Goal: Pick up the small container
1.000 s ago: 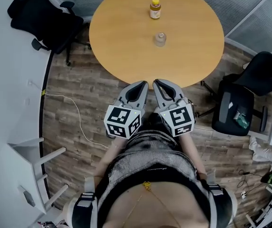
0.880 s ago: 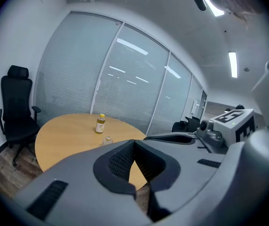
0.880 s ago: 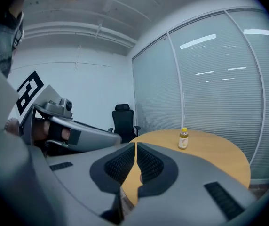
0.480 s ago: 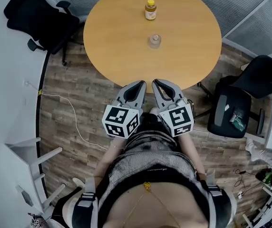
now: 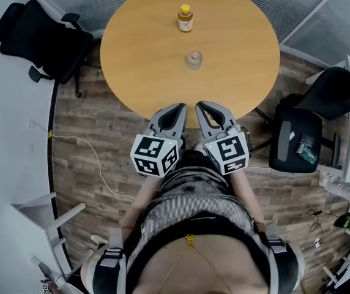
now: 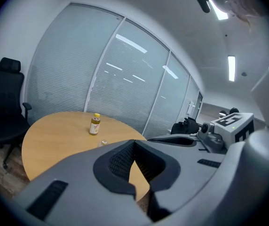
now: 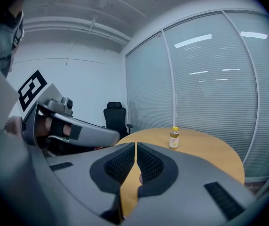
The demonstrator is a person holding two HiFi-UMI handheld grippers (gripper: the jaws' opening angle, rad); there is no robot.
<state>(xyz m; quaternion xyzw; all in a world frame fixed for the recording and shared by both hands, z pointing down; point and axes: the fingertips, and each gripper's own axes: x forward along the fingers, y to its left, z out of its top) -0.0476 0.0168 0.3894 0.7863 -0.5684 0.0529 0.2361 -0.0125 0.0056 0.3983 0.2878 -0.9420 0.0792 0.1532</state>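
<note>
Round desk (image 5: pixel 144 54), upper centre: small container (image 5: pixel 193 60) below bottle (image 5: pixel 185 18). Left gripper (image 5: pixel 182 106) and right gripper (image 5: pixel 201 105) fingers clenched, empty, at lower desk edge.

- The small container (image 5: pixel 193 60) is looking clear and squat, like a little see-through jar.
- It is standing upright on the round wooden table (image 5: pixel 138 54), near the table's middle, well in from its edge.

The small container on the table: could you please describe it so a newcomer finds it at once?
Find the round wooden table. Near its middle stands the small container. It is short and clear; the bottle beyond it is taller, yellow-capped.
</note>
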